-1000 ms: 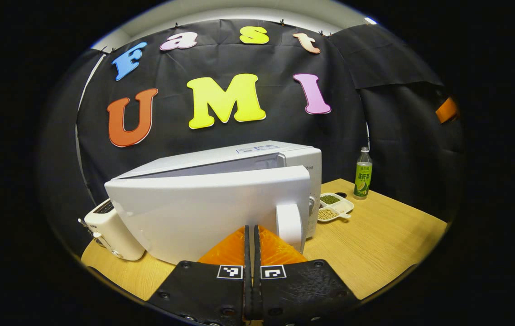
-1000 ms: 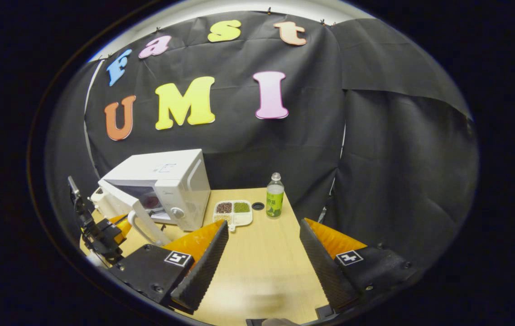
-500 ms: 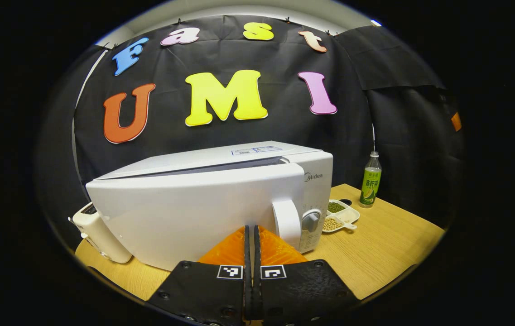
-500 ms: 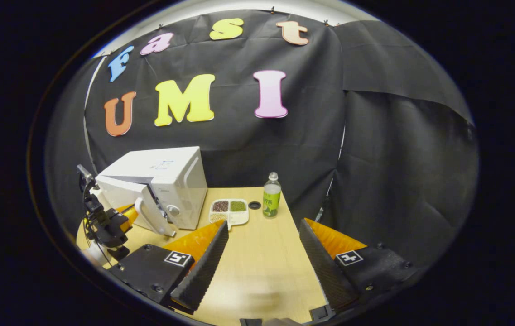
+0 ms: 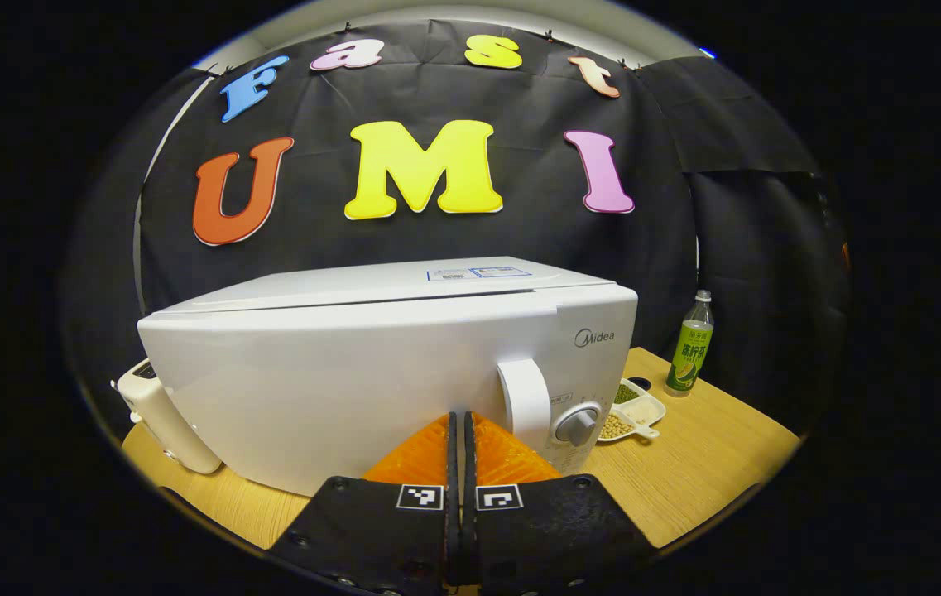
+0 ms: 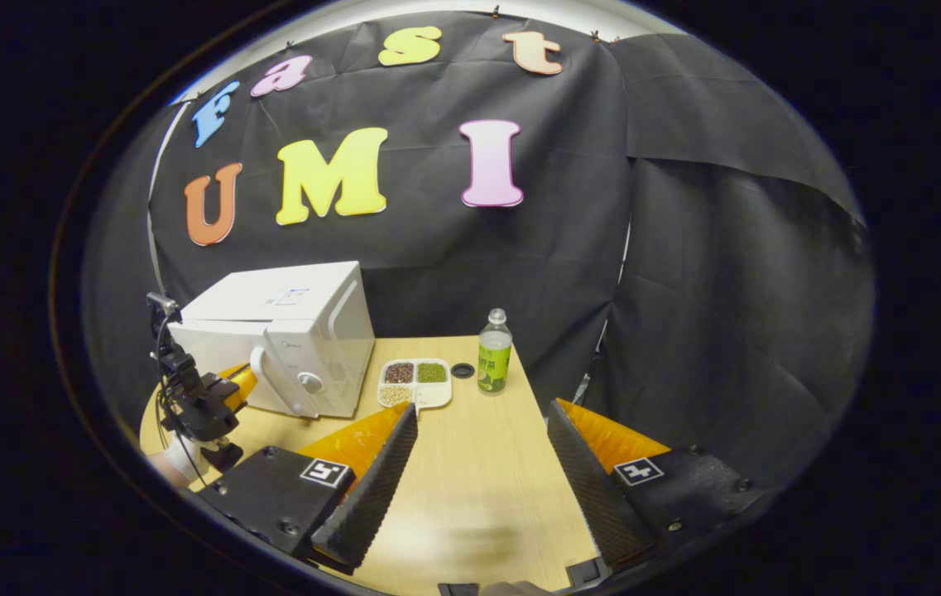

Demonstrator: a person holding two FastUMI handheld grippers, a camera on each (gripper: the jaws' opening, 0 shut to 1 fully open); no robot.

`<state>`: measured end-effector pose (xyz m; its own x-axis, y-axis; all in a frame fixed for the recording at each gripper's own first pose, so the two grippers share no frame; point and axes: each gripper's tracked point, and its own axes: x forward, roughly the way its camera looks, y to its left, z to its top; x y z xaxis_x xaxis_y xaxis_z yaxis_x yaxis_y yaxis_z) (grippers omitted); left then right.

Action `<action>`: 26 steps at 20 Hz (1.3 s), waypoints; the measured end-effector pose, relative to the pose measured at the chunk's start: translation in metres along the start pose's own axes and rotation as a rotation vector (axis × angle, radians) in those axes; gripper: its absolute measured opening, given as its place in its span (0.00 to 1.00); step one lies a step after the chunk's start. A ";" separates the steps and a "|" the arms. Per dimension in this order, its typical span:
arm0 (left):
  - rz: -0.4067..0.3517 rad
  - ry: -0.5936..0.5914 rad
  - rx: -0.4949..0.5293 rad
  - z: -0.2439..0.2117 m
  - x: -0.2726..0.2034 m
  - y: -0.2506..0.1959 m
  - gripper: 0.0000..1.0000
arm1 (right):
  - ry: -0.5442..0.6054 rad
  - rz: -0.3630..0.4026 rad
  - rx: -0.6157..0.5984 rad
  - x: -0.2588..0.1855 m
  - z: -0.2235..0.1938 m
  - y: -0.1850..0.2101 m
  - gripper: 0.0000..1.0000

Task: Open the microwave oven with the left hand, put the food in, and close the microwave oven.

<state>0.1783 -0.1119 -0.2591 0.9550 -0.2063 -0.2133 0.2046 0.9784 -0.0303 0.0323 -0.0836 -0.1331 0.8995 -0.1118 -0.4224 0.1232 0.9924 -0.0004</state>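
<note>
The brand name "Midea" is showing on the microwave oven's (image 5: 387,364) front panel, above its dial. Printing on the green bottle's (image 5: 689,346) label is appearing too small to read.

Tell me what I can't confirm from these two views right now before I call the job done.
- Inside of the microwave: hidden behind its shut white door in both views, so whether the food sits in there cannot be told.
- Left gripper tip contact: the shut fingers block the spot where they meet the door in the left gripper view.
- Toaster: mostly hidden behind the microwave.
- Divided dish: contents too small to identify in the right gripper view.
</note>
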 end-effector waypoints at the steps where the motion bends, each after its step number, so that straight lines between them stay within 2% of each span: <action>1: 0.007 0.002 0.005 -0.001 0.001 0.002 0.00 | 0.000 0.004 0.001 0.002 0.000 0.001 1.00; 7: 0.009 0.000 -0.004 -0.001 0.004 -0.001 0.00 | 0.014 0.025 0.006 0.013 0.001 0.012 1.00; 8: 0.005 -0.011 -0.004 0.001 0.008 -0.002 0.00 | 0.014 0.029 0.004 0.013 0.002 0.013 0.92; 9: 0.012 0.036 -0.016 -0.003 0.012 -0.002 0.00 | 0.015 0.031 0.002 0.015 0.002 0.014 0.92; 10: 0.015 0.008 -0.030 -0.003 0.014 -0.003 0.01 | 0.017 0.031 0.002 0.016 0.003 0.015 0.92; 17: 0.014 0.045 -0.038 -0.006 0.009 -0.002 0.00 | 0.013 0.040 0.001 0.002 0.003 0.022 0.92; 20: 0.017 0.063 -0.022 -0.012 -0.004 -0.001 0.00 | 0.009 0.049 0.004 -0.006 0.002 0.025 0.92; 22: 0.054 0.074 0.011 -0.015 -0.020 0.013 0.01 | 0.009 0.054 0.000 -0.012 -0.002 0.029 0.92; 23: 0.078 0.092 0.037 -0.022 -0.026 0.020 0.01 | 0.010 0.059 -0.002 -0.014 -0.004 0.032 1.00; 24: 0.083 0.126 0.060 -0.032 -0.034 0.024 0.33 | 0.011 0.066 -0.001 -0.016 -0.006 0.036 0.92; 25: 0.088 0.155 0.083 -0.041 -0.042 0.028 0.65 | 0.015 0.075 -0.002 -0.018 -0.010 0.041 1.00; 26: 0.107 0.168 0.097 -0.048 -0.055 0.035 0.98 | 0.020 0.085 -0.006 -0.019 -0.014 0.048 0.92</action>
<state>0.1228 -0.0661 -0.2955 0.9249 -0.0882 -0.3699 0.1317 0.9868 0.0940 0.0150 -0.0329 -0.1379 0.8978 -0.0259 -0.4396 0.0440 0.9985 0.0311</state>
